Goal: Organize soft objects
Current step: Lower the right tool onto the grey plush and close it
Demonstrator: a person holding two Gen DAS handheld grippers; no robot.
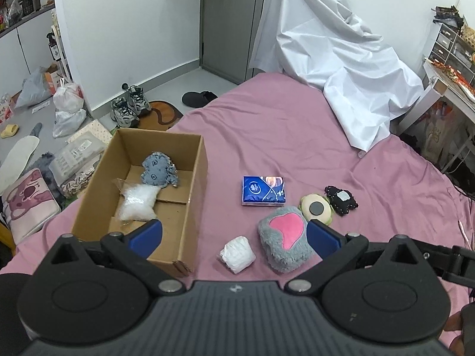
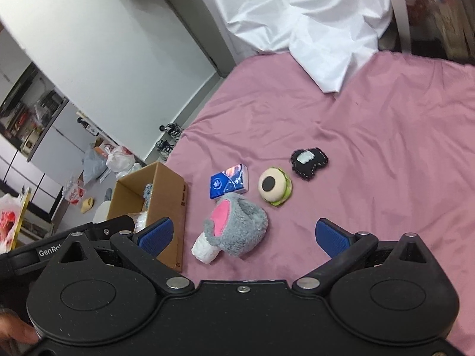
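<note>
So both our grippers are empty right now, jaws spread wide on each. Our left gripper (image 1: 234, 234) hangs above the near edge of the bed (image 1: 282, 136), one blue pad over the cardboard box (image 1: 194, 184) and the other by the grey plush with the pink patch (image 1: 283, 238). Our right gripper (image 2: 243, 235) hovers a bit further right, with that same plush (image 2: 237, 227) roughly between its fingers, so we'd guess it goes next.

The box sits at the bed's left edge, open side up, easy to drop stuff into. It already holds a fuzzy blue-grey toy (image 1: 158, 172) and a clear bag of white filling (image 1: 136, 201). Still loose on the sheet, all clustered near the front edge: a white wad (image 1: 237, 253) touching the plush, a blue tissue pack (image 1: 263, 190), a round cream eyeball toy (image 1: 316, 209) and a black patch toy (image 1: 340, 200) right beside it.

The pink sheet is wrinkly and soft, so nothing will slide much. A white cover (image 1: 332, 59) is draped at the far end. The floor on the left is cluttered with sneakers (image 1: 127, 108) and bags (image 1: 66, 105).
</note>
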